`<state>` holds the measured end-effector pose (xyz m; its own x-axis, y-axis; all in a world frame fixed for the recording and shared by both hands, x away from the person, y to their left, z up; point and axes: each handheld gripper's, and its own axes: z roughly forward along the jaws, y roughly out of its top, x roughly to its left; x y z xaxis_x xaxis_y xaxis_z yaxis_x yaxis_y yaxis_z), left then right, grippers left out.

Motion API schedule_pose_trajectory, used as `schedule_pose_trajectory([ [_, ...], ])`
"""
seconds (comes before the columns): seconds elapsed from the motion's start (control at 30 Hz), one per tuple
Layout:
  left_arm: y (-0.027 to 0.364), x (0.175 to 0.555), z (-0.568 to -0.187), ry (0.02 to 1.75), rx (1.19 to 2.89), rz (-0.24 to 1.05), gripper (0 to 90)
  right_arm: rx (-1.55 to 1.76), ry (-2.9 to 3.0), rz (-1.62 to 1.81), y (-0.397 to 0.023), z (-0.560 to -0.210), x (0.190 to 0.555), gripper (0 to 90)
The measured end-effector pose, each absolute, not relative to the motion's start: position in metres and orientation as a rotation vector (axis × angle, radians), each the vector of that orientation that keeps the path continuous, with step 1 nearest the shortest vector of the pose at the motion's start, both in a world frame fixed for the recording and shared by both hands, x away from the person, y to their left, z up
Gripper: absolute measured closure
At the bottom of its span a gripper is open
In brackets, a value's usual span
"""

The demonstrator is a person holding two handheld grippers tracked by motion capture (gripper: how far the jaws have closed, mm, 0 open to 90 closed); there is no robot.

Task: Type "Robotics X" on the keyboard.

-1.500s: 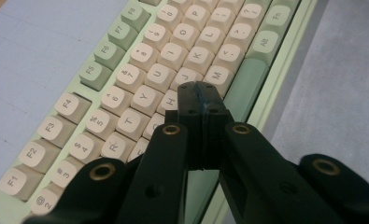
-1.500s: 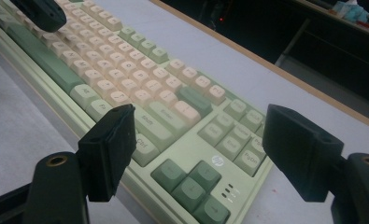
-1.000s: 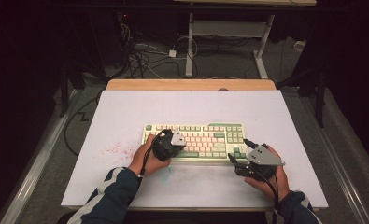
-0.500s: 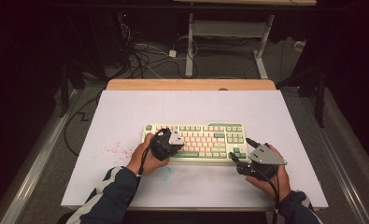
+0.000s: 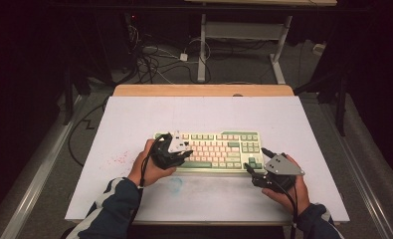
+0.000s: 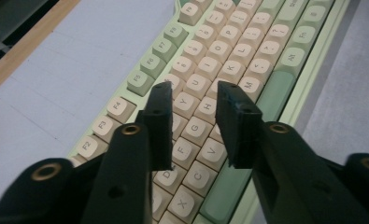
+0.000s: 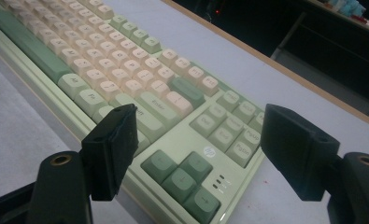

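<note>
High view: left gripper (image 5: 180, 149) hovers over the keyboard (image 5: 219, 149), jaws just opening (nothing between); right gripper (image 5: 253, 174) wide apart at its right corner.

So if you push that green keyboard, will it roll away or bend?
The keyboard probably slides rather than rolls: it lies flat and long on the table. It looks like a stiff, boxy case, so bending seems unlikely. Its raised keycaps might pop off if snagged.

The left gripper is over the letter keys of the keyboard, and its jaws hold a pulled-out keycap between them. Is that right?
Not quite. In the left gripper view the left gripper is over the letter keys of the keyboard, but its jaws have just been opening and nothing is between them.
</note>
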<state>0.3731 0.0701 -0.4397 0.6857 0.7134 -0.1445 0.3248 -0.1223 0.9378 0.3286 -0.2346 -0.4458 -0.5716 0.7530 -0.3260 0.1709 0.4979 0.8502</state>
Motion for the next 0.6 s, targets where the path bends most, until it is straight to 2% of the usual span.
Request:
schedule_pose_trajectory([
  [0.17, 0.078, 0.369, -0.437, 0.818, 1.681, 0.463, 43.4, 0.758, 2.039, 1.044, -0.234, -0.446, 0.329, 28.4],
  [0.27, 0.084, 0.368, -0.437, 0.841, 1.650, 0.481, 29.6, 0.760, 2.045, 1.040, -0.234, -0.447, 0.329, 28.3],
  [0.4, 0.097, 0.364, -0.438, 0.831, 1.620, 0.504, 23.5, 0.760, 2.051, 1.040, -0.234, -0.447, 0.330, 28.3],
  [0.6, 0.118, 0.356, -0.443, 0.861, 1.600, 0.564, 20.8, 0.762, 2.052, 1.045, -0.234, -0.447, 0.330, 28.2],
])
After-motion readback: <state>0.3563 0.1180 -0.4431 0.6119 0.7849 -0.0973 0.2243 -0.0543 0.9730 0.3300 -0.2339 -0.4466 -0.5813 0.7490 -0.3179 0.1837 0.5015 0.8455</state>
